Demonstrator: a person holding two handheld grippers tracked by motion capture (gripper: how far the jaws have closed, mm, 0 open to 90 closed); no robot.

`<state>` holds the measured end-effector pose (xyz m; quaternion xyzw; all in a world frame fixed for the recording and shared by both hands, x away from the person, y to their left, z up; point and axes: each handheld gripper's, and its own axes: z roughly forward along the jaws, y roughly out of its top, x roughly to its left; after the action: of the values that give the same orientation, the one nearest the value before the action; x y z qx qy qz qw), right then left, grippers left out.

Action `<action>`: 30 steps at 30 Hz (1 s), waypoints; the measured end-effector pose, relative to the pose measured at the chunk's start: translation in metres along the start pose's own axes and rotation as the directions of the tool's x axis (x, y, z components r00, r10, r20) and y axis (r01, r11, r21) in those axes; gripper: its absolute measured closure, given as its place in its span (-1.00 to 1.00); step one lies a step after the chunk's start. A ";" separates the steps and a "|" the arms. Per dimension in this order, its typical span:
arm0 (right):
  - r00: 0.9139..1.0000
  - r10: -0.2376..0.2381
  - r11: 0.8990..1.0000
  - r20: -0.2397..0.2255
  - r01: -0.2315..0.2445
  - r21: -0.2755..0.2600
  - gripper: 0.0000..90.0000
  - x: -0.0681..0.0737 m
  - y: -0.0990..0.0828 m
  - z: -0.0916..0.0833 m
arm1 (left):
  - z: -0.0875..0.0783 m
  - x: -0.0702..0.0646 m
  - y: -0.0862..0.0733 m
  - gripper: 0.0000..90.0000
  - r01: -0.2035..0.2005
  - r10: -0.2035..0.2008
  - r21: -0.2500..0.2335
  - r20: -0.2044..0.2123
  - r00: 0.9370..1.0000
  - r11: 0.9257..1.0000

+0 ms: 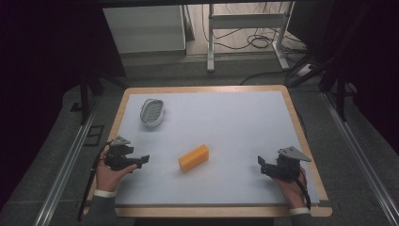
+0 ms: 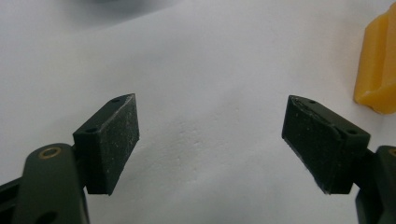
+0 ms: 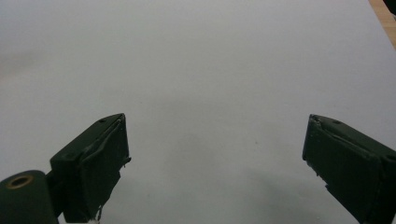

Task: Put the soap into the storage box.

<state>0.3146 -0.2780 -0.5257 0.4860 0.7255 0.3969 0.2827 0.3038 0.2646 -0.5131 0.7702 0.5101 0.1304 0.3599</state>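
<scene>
A yellow-orange block (image 1: 193, 157) lies near the middle of the white mat (image 1: 226, 122); its end (image 2: 377, 65) shows at the right edge of the left gripper view. A small white oval basket (image 1: 152, 112) sits at the mat's far left. My left gripper (image 1: 142, 160), held at the mat's left edge, points toward the block; its jaws stand wide apart (image 2: 210, 144) over bare mat. My right gripper (image 1: 260, 163) rests near the mat's right edge, open too (image 3: 215, 163), with nothing between its pads.
The mat lies on a wooden board (image 1: 296, 117) with its edge showing all round. Metal rails (image 1: 70, 155) run along both sides. Beyond the board stand a white table frame (image 1: 244, 28) and loose cables (image 1: 259, 42) on the floor.
</scene>
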 end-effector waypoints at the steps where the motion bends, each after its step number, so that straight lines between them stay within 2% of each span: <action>1: 1.000 -0.001 1.000 0.001 0.001 -0.002 -0.83 0.000 0.000 0.000 | -0.001 0.000 0.000 -0.57 0.000 0.000 -0.003 0.002 1.000 1.000; 8: 1.000 0.002 1.000 0.006 -0.002 -0.012 -0.82 0.000 -0.001 -0.001 | -0.004 0.001 0.000 -0.57 0.006 -0.006 -0.016 -0.007 1.000 1.000; 13: 1.000 -0.007 0.999 0.026 0.008 -0.045 -0.79 0.002 -0.002 -0.004 | -0.005 -0.001 0.002 -0.55 0.002 -0.002 -0.026 -0.015 1.000 1.000; 21: 1.000 -0.008 0.998 0.028 0.010 -0.055 -0.79 0.002 -0.003 -0.005 | -0.002 0.000 0.002 -0.56 -0.002 0.002 -0.012 -0.013 1.000 1.000; 25: 1.000 -0.009 0.998 0.024 0.010 -0.055 -0.78 0.002 -0.003 -0.005 | -0.003 0.000 0.003 -0.57 0.013 -0.013 -0.020 -0.002 1.000 1.000; 30: 1.000 -0.007 0.999 0.022 0.008 -0.052 -0.79 0.002 -0.003 -0.005 | -0.006 0.001 0.003 -0.56 0.015 -0.016 -0.020 -0.021 1.000 1.000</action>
<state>0.3087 -0.2786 -0.5252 0.4800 0.7138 0.4092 0.3045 0.3027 0.2673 -0.5071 0.7612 0.5186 0.1410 0.3630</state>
